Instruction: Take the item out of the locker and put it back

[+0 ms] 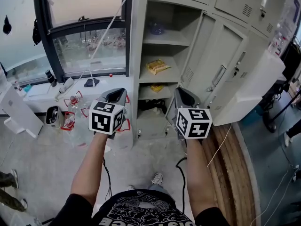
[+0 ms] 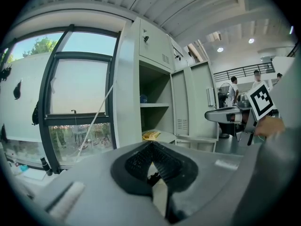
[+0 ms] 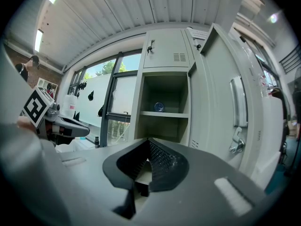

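Note:
The grey locker (image 1: 136, 55) stands open in front of me, its door (image 1: 221, 74) swung to the right. A yellow packet (image 1: 157, 66) lies on the middle shelf, a smaller yellow item (image 1: 156, 87) on the shelf below, and a blue object (image 1: 156, 28) on the top shelf. My left gripper (image 1: 116, 93) and right gripper (image 1: 184, 93) are held side by side short of the locker, touching nothing. The left gripper (image 2: 151, 147) has its pads together and empty, with the packet (image 2: 151, 135) well beyond them. The right gripper (image 3: 148, 145) is shut and empty too, facing the shelves and the blue object (image 3: 159, 107).
A window (image 1: 89, 46) and its sill lie left of the locker. Red-framed clutter (image 1: 73, 100) and a white box (image 1: 19, 112) sit on the floor at left. A wooden platform (image 1: 230, 154) and a white panel (image 1: 247, 95) are at right. People (image 2: 233, 86) stand far behind.

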The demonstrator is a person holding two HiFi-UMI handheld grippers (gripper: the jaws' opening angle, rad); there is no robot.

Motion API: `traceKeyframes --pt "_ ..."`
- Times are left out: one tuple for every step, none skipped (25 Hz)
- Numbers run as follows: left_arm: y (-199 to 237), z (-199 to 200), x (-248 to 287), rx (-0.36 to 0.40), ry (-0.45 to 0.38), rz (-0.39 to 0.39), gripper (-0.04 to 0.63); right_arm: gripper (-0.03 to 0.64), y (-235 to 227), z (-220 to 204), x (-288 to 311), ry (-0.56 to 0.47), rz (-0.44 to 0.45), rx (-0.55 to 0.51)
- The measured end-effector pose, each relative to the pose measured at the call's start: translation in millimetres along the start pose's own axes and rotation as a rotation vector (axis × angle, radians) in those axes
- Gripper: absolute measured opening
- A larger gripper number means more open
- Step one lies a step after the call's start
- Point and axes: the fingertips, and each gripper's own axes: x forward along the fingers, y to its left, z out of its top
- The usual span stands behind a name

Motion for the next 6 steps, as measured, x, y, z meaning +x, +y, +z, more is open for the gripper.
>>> traceKeyframes --pt "0.8 -0.3 -0.2 -0.002 0.0 0.001 0.002 0.025 0.2 0.0 0.1 0.0 0.0 0.0" --pt "1.4 -0.5 -0.5 -0.004 0.0 0.002 0.002 0.025 0.5 0.1 0.1 -0.001 0.001 -0.001" --pt "1.8 -0.6 -0.7 -0.005 -0.001 0.003 0.002 0.025 0.8 0.3 0.1 -0.001 0.001 -0.001" --pt "2.1 -0.5 -0.9 -0.006 -0.001 0.003 0.002 0.025 1.1 0.6 0.1 -0.002 0.001 -0.002" --pt "2.3 -0.4 -1.1 -0.006 -0.002 0.003 0.0 0.025 1.4 0.9 0.0 -0.003 0.001 -0.002" --pt "2.5 -0.3 -1.2 -0.006 -0.003 0.002 0.002 0.025 1.7 1.2 -0.1 -0.004 0.001 -0.002"
